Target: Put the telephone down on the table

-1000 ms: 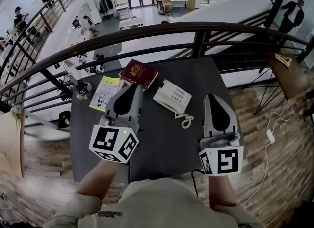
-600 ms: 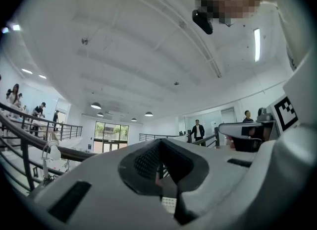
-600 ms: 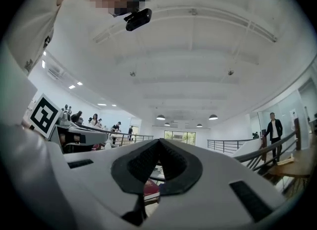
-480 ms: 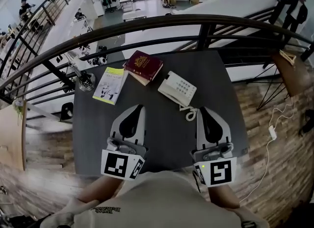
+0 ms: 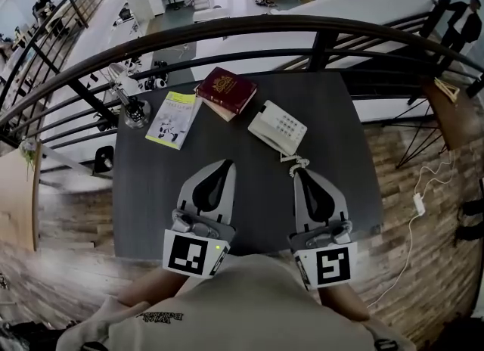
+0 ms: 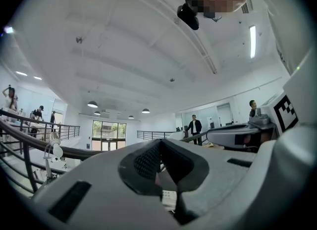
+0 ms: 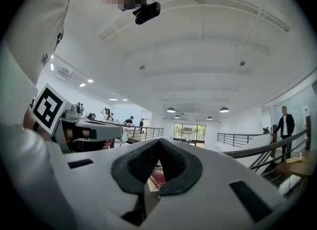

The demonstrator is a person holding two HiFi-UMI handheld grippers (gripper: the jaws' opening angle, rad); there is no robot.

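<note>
The left tool (image 5: 224, 163) and right tool (image 5: 303, 175) hovered side by side, jaws of each pressed together on nothing. At the right tool's 11 o'clock the telephone (image 5: 278, 128) sat on the dark counter (image 5: 259, 200), its coiled cord (image 5: 296, 165) just beside that tool's tip.

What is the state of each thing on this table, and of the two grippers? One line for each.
Telephone: flat on the table, not held.
Cord: coiled, lying on the table.
Red book: closed, on top of a second book.
Booklet: closed, flat on the table.
Left gripper: fingers shut, empty.
Right gripper: fingers shut, empty.
</note>
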